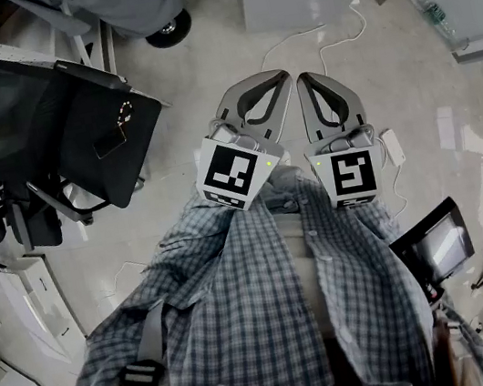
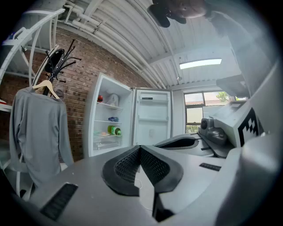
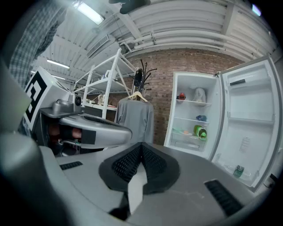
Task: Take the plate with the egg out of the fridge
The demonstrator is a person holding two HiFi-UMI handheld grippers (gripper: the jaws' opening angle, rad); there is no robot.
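Observation:
An open white fridge stands against a brick wall some way ahead. On a lower shelf lies a small plate with an orange-looking egg, small in the left gripper view and also seen as the plate in the right gripper view. My left gripper is shut with nothing in it. My right gripper is shut and empty too. In the head view the left gripper and right gripper are held side by side in front of my checked shirt, far from the fridge.
A green bottle lies beside the plate. The fridge door swings open to the right. A grey shirt on a coat rack hangs left of the fridge. A black chair and cables on the floor lie to my left.

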